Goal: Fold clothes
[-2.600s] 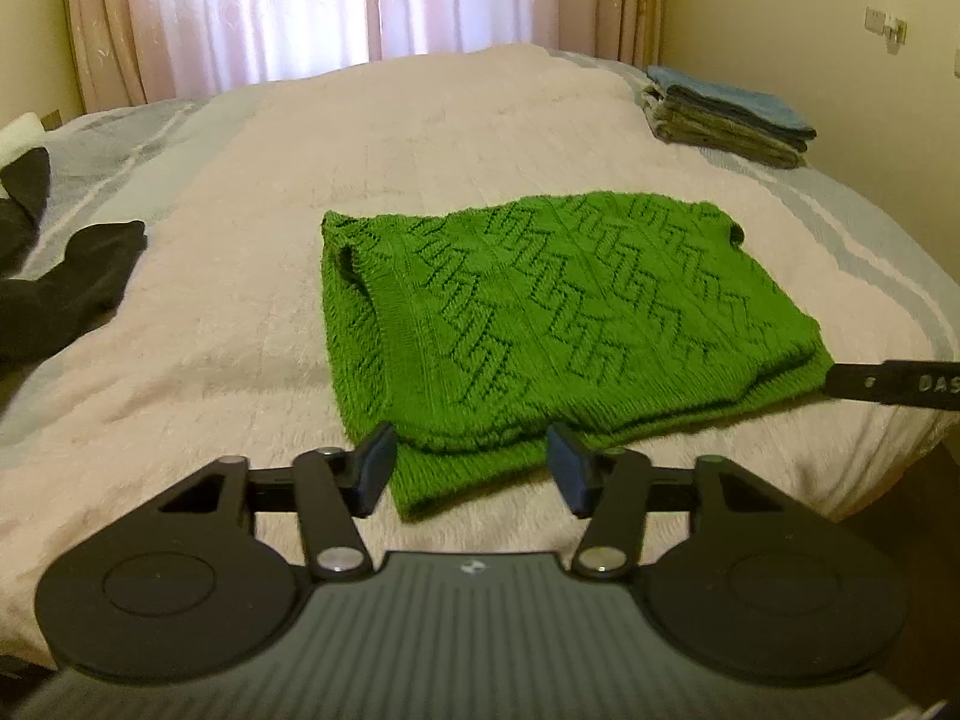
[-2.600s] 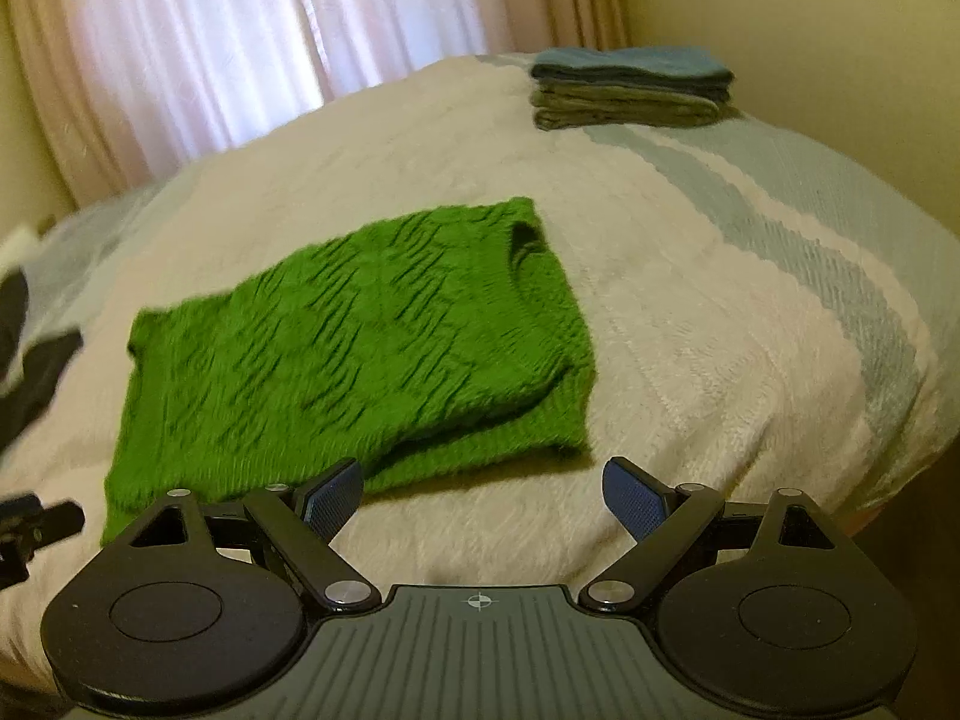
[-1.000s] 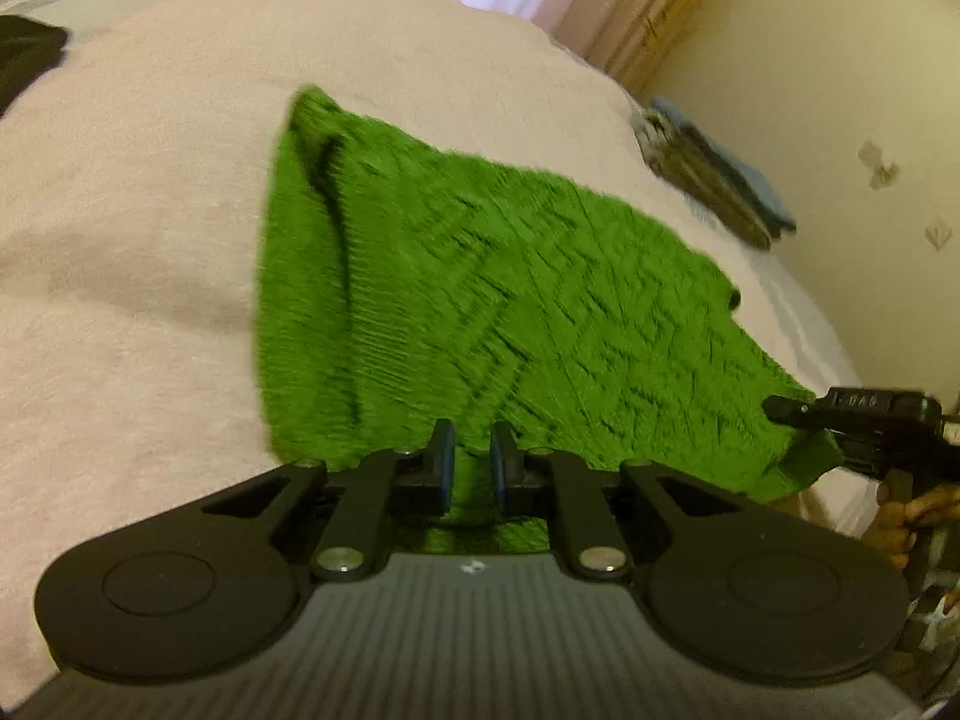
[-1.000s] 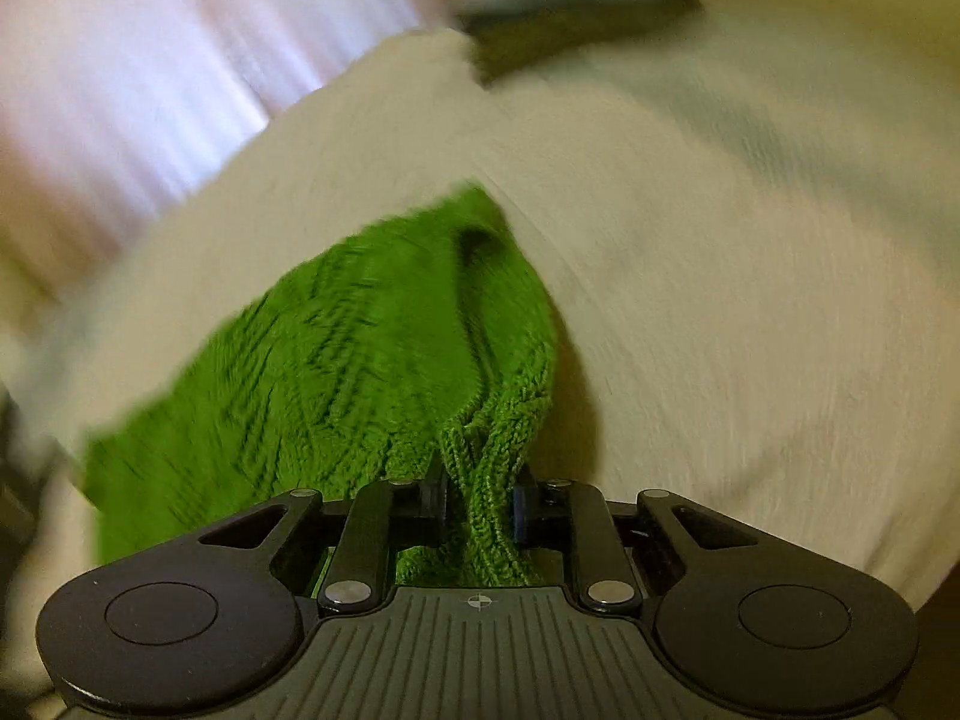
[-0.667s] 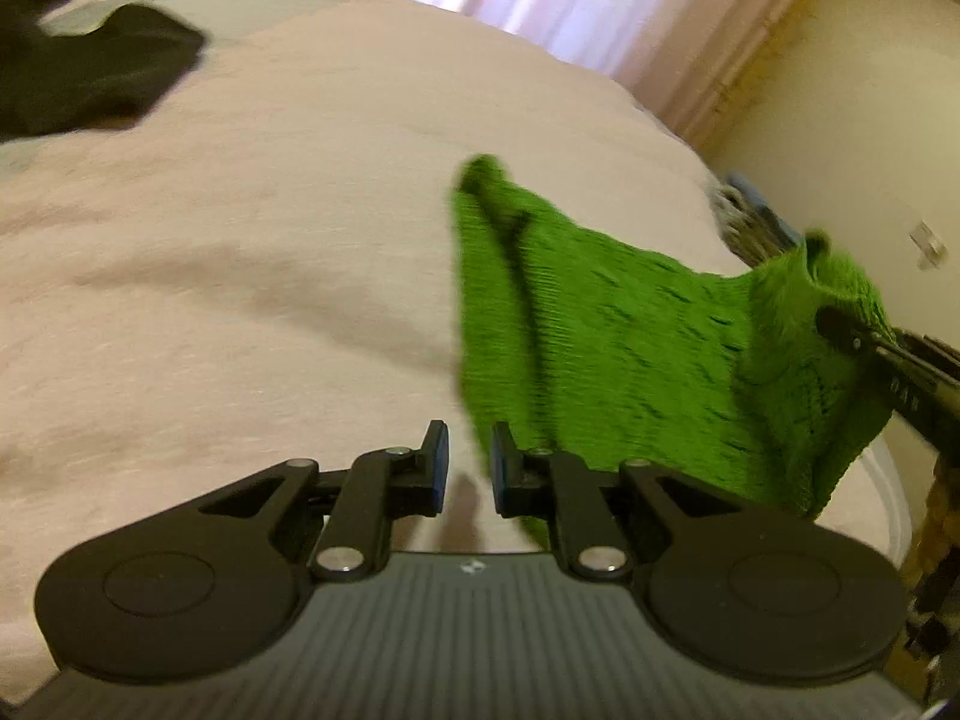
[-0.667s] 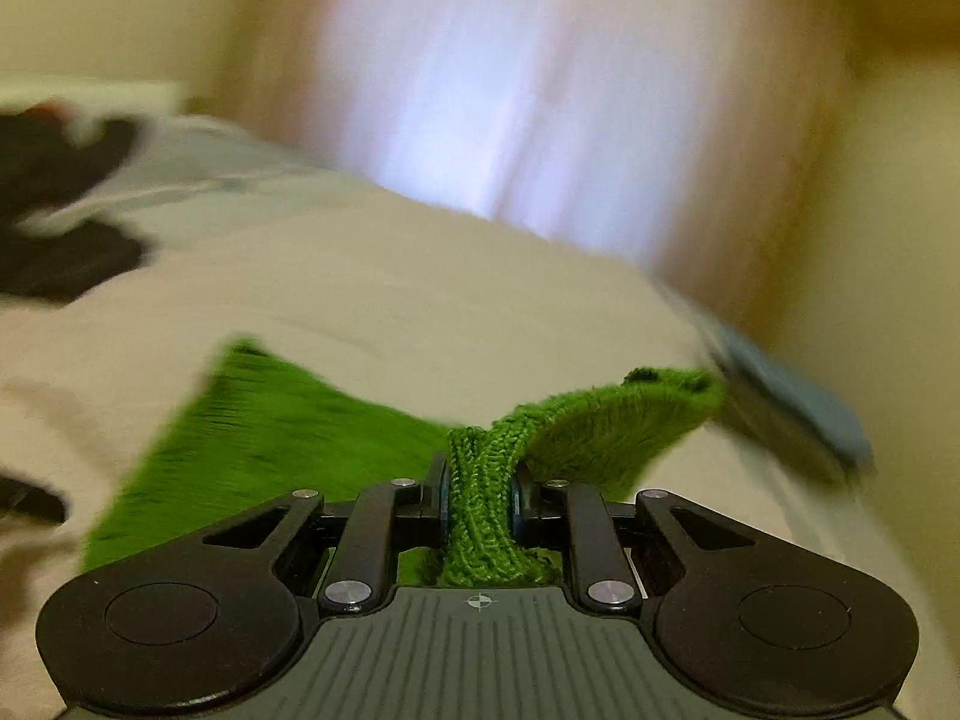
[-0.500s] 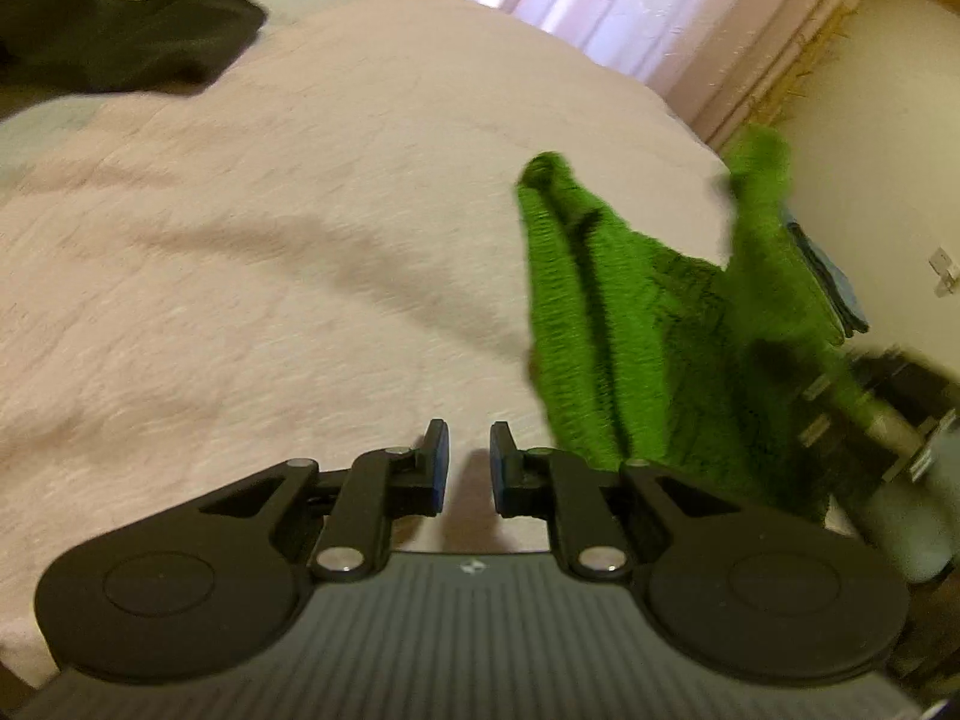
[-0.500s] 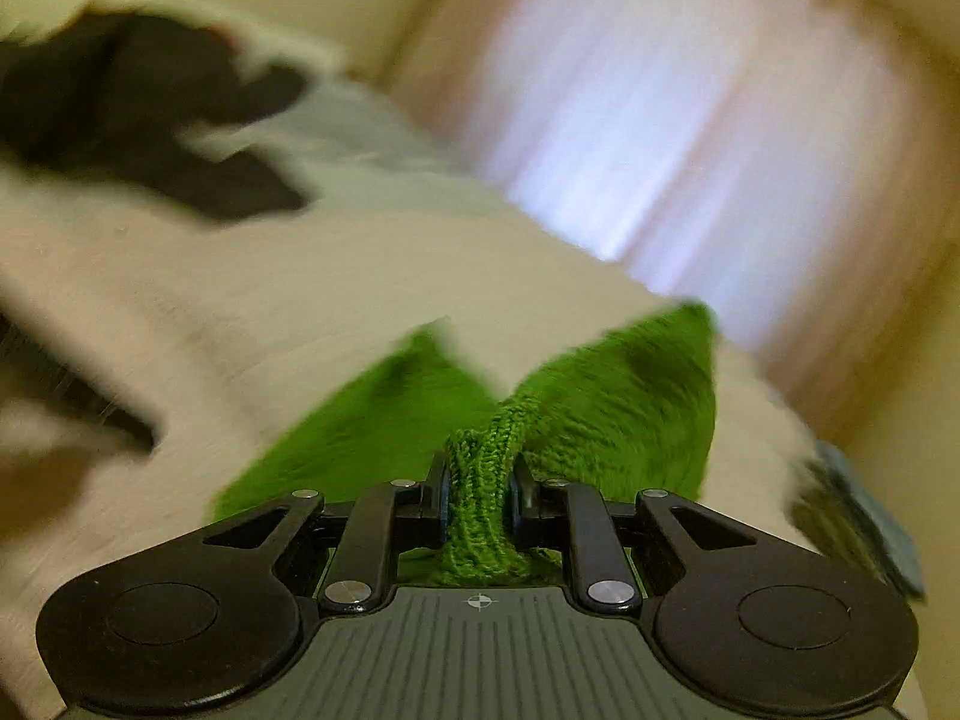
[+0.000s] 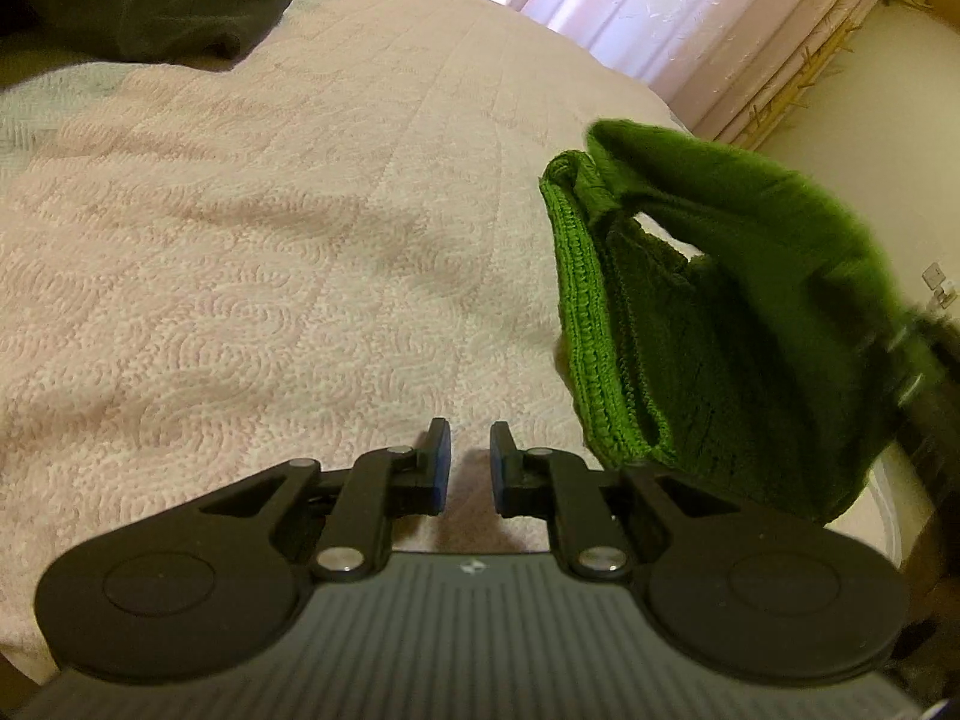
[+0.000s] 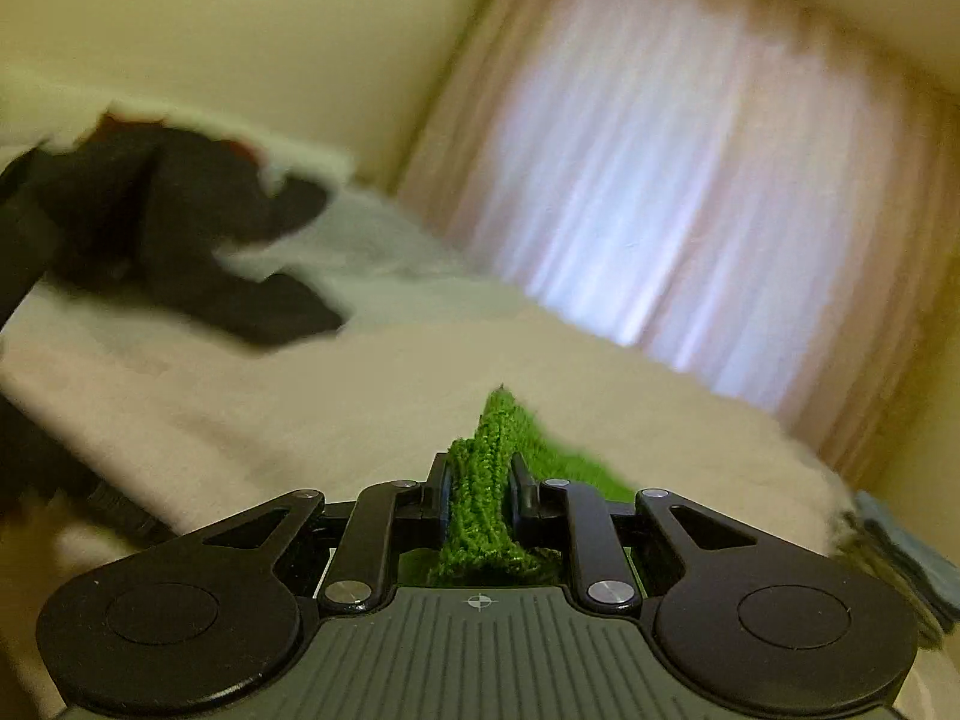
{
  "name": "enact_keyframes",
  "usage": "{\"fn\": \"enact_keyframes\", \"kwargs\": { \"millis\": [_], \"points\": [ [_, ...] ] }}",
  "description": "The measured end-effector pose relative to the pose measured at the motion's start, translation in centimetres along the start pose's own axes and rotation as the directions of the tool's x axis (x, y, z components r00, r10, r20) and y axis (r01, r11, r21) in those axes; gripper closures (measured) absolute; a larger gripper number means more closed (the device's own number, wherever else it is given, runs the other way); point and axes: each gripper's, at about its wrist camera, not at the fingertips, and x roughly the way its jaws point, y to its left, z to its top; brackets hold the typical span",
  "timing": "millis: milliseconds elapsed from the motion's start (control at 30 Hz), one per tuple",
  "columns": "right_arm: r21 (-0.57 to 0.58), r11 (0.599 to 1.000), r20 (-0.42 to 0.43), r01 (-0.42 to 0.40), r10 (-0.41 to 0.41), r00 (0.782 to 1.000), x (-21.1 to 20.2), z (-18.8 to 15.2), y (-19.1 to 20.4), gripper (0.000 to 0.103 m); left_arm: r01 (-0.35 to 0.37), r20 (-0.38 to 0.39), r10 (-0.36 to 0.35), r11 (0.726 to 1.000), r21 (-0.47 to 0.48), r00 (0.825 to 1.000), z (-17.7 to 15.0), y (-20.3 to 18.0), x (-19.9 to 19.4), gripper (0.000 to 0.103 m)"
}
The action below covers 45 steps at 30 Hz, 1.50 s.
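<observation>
A green knitted sweater [image 9: 708,324] lies on the pink bedspread [image 9: 270,252] at the right of the left wrist view, one side lifted and folded over. My right gripper [image 10: 479,492] is shut on a bunched edge of the green sweater [image 10: 486,480] and holds it above the bed; it shows blurred at the right edge of the left wrist view [image 9: 924,372]. My left gripper [image 9: 470,462] is nearly closed with a narrow gap and holds nothing, just left of the sweater's near corner.
Dark clothes [image 9: 150,6] lie at the bed's far left, also blurred in the right wrist view [image 10: 180,228]. Folded towels [image 10: 906,558] sit at the far right. Pink curtains [image 9: 690,18] hang behind the bed.
My right gripper has carried the sweater's edge up and over toward the left. My left gripper lost its hold on the sweater's near edge and now sits empty beside it.
</observation>
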Motion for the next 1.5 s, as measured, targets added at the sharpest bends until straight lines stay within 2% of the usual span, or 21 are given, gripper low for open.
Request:
{"fn": "enact_keyframes", "kwargs": {
  "millis": [100, 133, 167, 200, 367, 467, 500, 567, 633, 700, 767, 800, 900, 933, 967, 1033, 1067, 1200, 1333, 1400, 1500],
  "points": [
    [-0.031, 0.999, -0.195, -0.035, 0.029, 0.98, 3.1, -1.8, 2.2, 0.078, -0.004, -0.001, 0.004, 1.0, -0.004, 1.0, -0.1, 0.1, -0.3, 0.092],
    [-0.039, 0.998, -0.213, -0.04, 0.031, 0.977, 3.3, -2.2, 2.7, 0.058, -0.005, -0.001, 0.005, 1.0, -0.005, 1.0, -0.2, 0.1, -0.4, 0.092],
    [-0.045, 0.998, -0.196, -0.036, 0.027, 0.98, 2.9, -2.1, 2.8, 0.028, -0.008, 0.0, 0.008, 1.0, -0.006, 1.0, -0.2, 0.2, -0.6, 0.092],
    [-0.022, 0.999, -0.168, -0.033, 0.029, 0.985, 2.1, -1.9, 2.4, 0.016, -0.011, 0.0, 0.011, 1.0, -0.007, 1.0, -0.3, 0.3, -0.7, 0.092],
    [0.211, 0.977, -0.067, 0.007, 0.007, 0.998, -1.8, -1.0, -1.9, 0.012, -0.023, 0.003, 0.023, 1.0, -0.012, 1.0, -0.5, 0.4, -1.4, 0.092],
    [0.494, 0.867, -0.094, 0.07, -0.027, 0.995, -3.5, -2.9, -6.5, 0.012, -0.02, 0.009, 0.02, 1.0, -0.006, 1.0, -0.7, 0.0, -1.9, 0.092],
    [0.604, 0.792, -0.114, 0.087, -0.022, 0.993, -3.9, -4.2, -8.4, 0.012, -0.019, 0.009, 0.019, 1.0, -0.005, 1.0, -0.8, 0.0, -2.1, 0.092],
    [0.824, 0.559, -0.134, 0.089, 0.041, 0.99, -4.4, -7.4, -11.9, 0.012, -0.017, 0.009, 0.017, 1.0, -0.001, 1.0, -1.1, -0.2, -2.5, 0.092],
    [0.968, 0.248, -0.066, 0.031, 0.132, 0.989, -4.8, -10.8, -13.9, 0.012, -0.019, 0.008, 0.019, 1.0, 0.0, 1.0, -1.2, -0.3, -2.7, 0.092],
    [0.996, -0.079, 0.048, -0.034, 0.179, 0.983, -4.9, -14.0, -14.6, 0.012, -0.022, 0.008, 0.022, 1.0, -0.002, 1.0, -1.3, -0.3, -2.9, 0.092],
    [0.966, -0.257, 0.091, -0.039, 0.194, 0.977, -4.1, -15.8, -14.2, 0.029, -0.024, 0.008, 0.024, 1.0, -0.009, 1.0, -1.4, -0.5, -3.1, 0.092],
    [0.956, -0.293, 0.092, -0.031, 0.198, 0.976, -3.4, -16.2, -13.9, 0.031, -0.024, 0.008, 0.024, 1.0, -0.012, 1.0, -1.4, -0.6, -3.2, 0.092],
    [0.956, -0.292, 0.073, -0.015, 0.189, 0.979, -1.8, -16.3, -13.6, 0.033, -0.026, 0.008, 0.026, 1.0, -0.011, 1.0, -1.5, -1.0, -3.6, 0.092],
    [0.957, -0.289, 0.073, -0.017, 0.185, 0.98, -1.4, -16.2, -13.5, 0.04, -0.028, 0.008, 0.028, 1.0, -0.009, 1.0, -1.5, -1.2, -3.6, 0.092],
    [0.958, -0.285, 0.072, -0.018, 0.181, 0.981, -1.0, -16.1, -13.5, 0.06, -0.03, 0.008, 0.03, 1.0, -0.007, 1.0, -1.5, -1.3, -3.7, 0.092],
    [0.973, -0.229, 0.054, -0.007, 0.198, 0.979, -0.6, -15.3, -14.1, 0.073, -0.039, 0.004, 0.039, 0.999, -0.009, 0.999, -1.4, -1.7, -3.6, 0.092],
    [0.983, -0.184, 0.045, -0.007, 0.201, 0.978, -0.9, -14.7, -14.7, 0.076, -0.041, 0.003, 0.041, 0.999, -0.01, 0.999, -1.4, -1.8, -3.7, 0.092],
    [0.991, 0.135, 0.001, -0.027, 0.186, 0.983, -1.7, -10.9, -19.3, 0.078, -0.041, 0.012, 0.04, 0.999, 0.006, 0.999, -0.7, -2.7, -3.9, 0.092],
    [0.915, 0.402, -0.063, -0.034, 0.226, 0.972, -0.8, -9.8, -26.5, 0.078, -0.032, 0.014, 0.031, 0.999, 0.039, 0.999, 0.0, -4.4, -3.4, 0.092],
    [0.873, 0.487, -0.107, -0.037, 0.265, 0.958, 0.4, -10.7, -30.5, 0.078, -0.017, 0.002, 0.017, 0.998, 0.058, 1.0, 0.2, -5.4, -2.6, 0.092],
    [0.83, 0.555, -0.155, -0.044, 0.305, 0.94, 2.1, -12.0, -35.7, 0.078, 0.012, -0.019, -0.011, 0.996, 0.091, 1.0, 0.8, -7.1, -0.9, 0.092]
  ]
}}
